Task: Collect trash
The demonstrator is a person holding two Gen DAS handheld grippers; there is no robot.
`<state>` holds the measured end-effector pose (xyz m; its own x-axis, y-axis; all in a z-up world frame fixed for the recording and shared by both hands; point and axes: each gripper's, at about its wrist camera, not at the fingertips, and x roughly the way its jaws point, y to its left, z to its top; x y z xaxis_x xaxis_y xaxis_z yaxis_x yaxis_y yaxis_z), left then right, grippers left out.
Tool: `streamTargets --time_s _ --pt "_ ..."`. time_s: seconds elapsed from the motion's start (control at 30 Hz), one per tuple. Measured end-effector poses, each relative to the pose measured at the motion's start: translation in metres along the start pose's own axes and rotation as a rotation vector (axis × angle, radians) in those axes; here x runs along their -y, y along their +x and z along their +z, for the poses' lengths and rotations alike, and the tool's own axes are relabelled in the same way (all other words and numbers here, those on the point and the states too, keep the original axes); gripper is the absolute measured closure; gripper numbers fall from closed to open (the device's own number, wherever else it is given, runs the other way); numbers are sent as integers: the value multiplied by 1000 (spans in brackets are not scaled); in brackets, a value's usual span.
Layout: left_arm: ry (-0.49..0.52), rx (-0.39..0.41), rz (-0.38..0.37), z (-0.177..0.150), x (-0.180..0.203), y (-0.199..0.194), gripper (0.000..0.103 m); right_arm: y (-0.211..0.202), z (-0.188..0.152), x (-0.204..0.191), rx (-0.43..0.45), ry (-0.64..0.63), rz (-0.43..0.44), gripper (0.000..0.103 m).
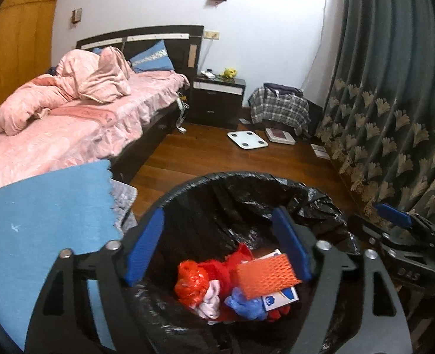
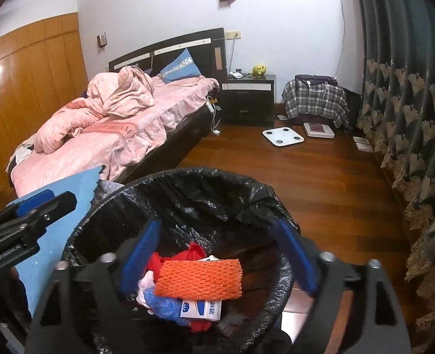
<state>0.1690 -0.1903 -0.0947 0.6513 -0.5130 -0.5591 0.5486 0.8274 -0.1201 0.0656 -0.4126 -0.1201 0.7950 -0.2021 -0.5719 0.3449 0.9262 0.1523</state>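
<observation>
Bin (image 2: 123, 188) bottom hidden under trash (orange foam net (image 2: 198, 278) topmost).

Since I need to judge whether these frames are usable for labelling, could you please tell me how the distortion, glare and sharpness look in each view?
Left wrist view: strong fisheye bending of the curtain, black corners, mild gloss on the bin liner, orange foam net sharp. Right wrist view: same bending, window glare on the wooden wall panels and the floor, the bin's contents clear.

Trash (image 2: 198, 280) in bin (image 2: 188, 177); bed (image 2: 114, 135) behind-left
</observation>
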Motion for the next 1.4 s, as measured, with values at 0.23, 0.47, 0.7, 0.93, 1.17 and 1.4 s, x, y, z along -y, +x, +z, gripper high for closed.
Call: streamTargets --time_s 0.23,0.47,0.7,0.93,1.17,1.4 --pt "-3 48 63 6 -14 -37 12 -20 6 -12 18 -10 44 6" --pt "-12 83 113 5 -27 -80 10 -45 8 -32 37 -31 94 6" --pt "-24 102 149 -2 -32 -116 10 -69 7 -48 56 -52 128 6" --pt "-24 111 176 -12 -31 -147 9 -96 3 -66 66 -88 160 6" --pt "-8 122 204 -21 -28 -180 8 -127 -7 -81 69 -127 197 6" --pt "-17 133 223 -28 -25 -209 7 -147 -13 -95 76 -152 223 6"
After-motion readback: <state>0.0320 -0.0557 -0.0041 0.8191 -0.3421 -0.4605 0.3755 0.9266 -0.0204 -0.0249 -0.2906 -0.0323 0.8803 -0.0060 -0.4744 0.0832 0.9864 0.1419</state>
